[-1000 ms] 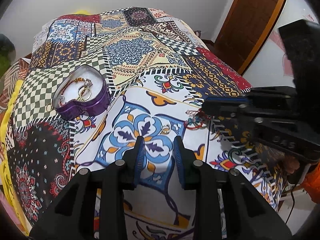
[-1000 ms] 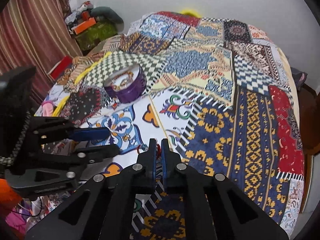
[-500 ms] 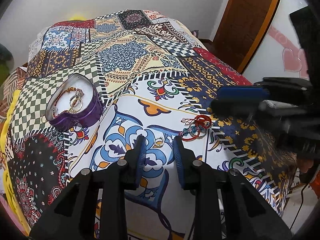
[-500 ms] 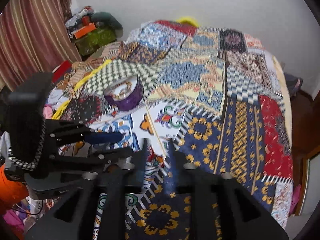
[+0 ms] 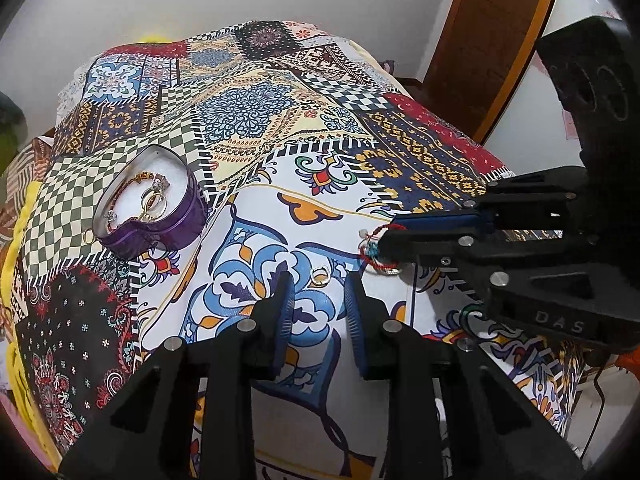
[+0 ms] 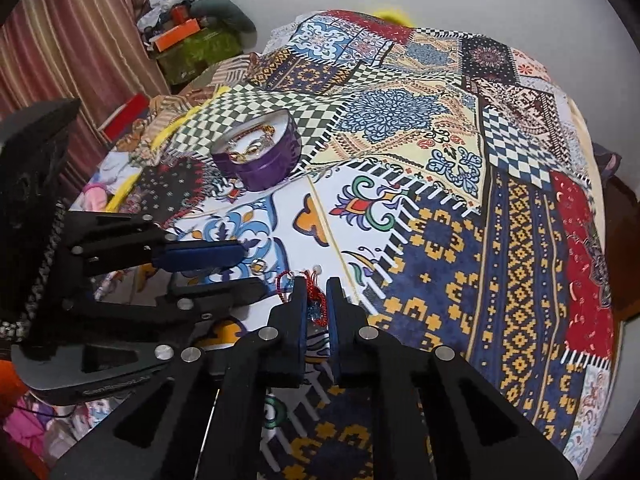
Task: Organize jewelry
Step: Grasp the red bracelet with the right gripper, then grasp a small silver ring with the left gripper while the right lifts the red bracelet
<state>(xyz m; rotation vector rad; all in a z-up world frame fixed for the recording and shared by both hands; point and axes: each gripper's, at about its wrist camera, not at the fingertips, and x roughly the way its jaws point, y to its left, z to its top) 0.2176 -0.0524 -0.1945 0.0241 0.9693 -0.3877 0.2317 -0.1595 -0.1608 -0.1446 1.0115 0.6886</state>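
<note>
A purple heart-shaped jewelry tin [image 5: 150,210] lies open on the patterned bedspread, holding gold rings and a bracelet; it also shows in the right wrist view [image 6: 260,156]. A small ring [image 5: 320,274] lies on the cloth just beyond my left gripper [image 5: 318,294], which is open and empty. A red thread bracelet with teal beads [image 5: 370,250] lies to the right. My right gripper [image 6: 316,302] is open with its fingers either side of that bracelet [image 6: 316,300], low over the cloth.
The patchwork bedspread [image 5: 248,112] covers the whole bed. A wooden door [image 5: 492,32] stands at the right. Striped curtains [image 6: 72,60] and a heap of boxes and clothes [image 6: 192,40] stand beside the bed on the left.
My right gripper opened, lifted back, then came down with its fingers around the red bracelet. My left gripper stayed open, drifting slightly toward the ring.
</note>
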